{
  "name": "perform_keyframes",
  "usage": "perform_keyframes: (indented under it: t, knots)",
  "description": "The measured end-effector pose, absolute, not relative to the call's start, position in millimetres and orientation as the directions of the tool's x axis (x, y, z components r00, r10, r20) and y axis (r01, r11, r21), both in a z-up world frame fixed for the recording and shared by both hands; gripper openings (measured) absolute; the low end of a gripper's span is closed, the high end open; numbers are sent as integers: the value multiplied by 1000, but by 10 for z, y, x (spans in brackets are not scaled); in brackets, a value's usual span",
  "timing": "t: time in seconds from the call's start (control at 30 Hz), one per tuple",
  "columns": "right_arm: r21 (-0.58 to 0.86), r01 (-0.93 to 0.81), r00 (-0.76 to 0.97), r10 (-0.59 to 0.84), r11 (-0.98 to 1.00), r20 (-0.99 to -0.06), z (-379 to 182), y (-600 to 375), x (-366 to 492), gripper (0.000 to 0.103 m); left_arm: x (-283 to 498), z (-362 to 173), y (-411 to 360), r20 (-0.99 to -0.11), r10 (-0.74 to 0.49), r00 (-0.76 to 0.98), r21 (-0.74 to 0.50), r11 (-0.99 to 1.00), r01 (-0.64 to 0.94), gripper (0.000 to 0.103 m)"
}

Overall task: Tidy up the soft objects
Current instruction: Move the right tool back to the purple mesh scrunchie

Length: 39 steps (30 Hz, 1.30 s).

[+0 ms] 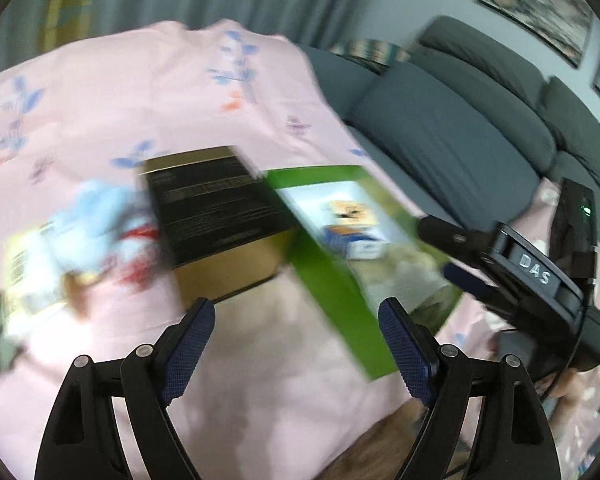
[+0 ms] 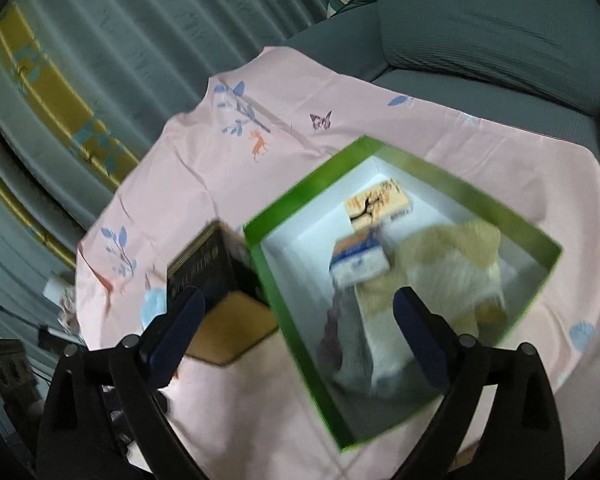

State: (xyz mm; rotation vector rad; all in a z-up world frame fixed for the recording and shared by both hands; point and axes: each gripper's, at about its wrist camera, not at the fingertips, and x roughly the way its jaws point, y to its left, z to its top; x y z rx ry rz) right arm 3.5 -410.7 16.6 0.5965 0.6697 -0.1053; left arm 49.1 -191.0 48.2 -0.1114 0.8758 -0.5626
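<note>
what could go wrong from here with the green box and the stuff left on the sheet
1. The plush toy already fills much of the green box; more items may pile above its rim.
2. The black box sits right against the green box, so it could get knocked.
3. Both views are motion-blurred, so aiming the open left tongs at the soft pile may miss.

Green box [image 2: 274, 276], open-topped, white inside, flat on pink sheet. Inside: cream-and-tan plush [image 2: 452, 276] lying across near half; grey soft piece [image 2: 350, 344] beside it; two small packets [image 2: 380, 202] toward far corner. Blue-and-red soft items [image 1: 100, 232], blurred, left of black-and-tan box.
</note>
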Motion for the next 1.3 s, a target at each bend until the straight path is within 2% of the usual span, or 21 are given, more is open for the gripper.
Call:
perform_keyframes:
  t: [0.13, 0.3, 0.43, 0.73, 0.93, 1.0, 1.07, 1.3]
  knots:
    - [437, 270, 766, 84, 858, -637, 128, -3889, -59, 95, 335, 364, -1261, -710, -427, 560, -318, 904, 286, 84]
    - [433, 205, 753, 141, 878, -643, 126, -3575, -116, 95, 154, 213, -494, -711, -391, 585, -397, 909, 125, 84]
    - [410, 141, 734, 183, 901, -654, 133, -3246, -76, 95, 3, 117, 7, -721, -321, 614, -400, 916, 9, 85]
    - [399, -68, 668, 338, 915, -662, 158, -2311, 117, 95, -210, -43, 787, -726, -229, 648, -417, 897, -150, 87]
    - [419, -241, 549, 479, 876, -685, 82, -1480, 387, 94, -227, -181, 1086, -733, -199, 650, -435, 873, -222, 87]
    - [408, -309, 513, 512, 859, -689, 53, -1131, 531, 90, -237, -213, 1162, -734, -193, 652, -448, 859, -249, 87]
    - [387, -364, 460, 525, 847, -716, -25, -744, 726, 80, -240, -247, 1233, -735, -192, 650, -461, 845, -272, 87]
    - [306, -381, 388, 451, 872, -804, -399, 16, 1234, 68, -306, -299, 1393, -748, -166, 643, -456, 833, -315, 87]
